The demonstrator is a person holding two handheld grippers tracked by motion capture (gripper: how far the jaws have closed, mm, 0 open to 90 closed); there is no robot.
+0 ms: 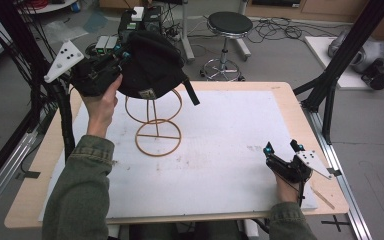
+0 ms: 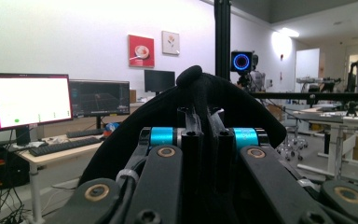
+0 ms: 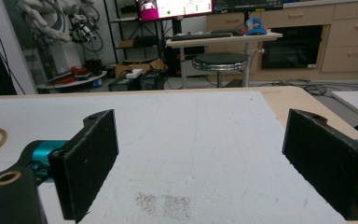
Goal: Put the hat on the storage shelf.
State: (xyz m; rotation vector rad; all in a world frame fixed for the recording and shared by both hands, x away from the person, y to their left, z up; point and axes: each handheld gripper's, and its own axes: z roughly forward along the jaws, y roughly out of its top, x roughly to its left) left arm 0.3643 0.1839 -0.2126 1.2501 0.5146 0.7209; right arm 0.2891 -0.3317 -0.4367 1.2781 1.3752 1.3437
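Partly hidden: wire stand [image 1: 156, 122] under cap [image 1: 150, 65]

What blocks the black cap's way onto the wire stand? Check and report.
Nothing visible does. The left hand-held gripper is shut on the black cap, which hangs right over the top ring of the wire stand. The right hand-held gripper rests open, far off on the white mat.

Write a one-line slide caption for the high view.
Left tongs grip a black cap above a wire stand; right tongs rest open on the white mat.
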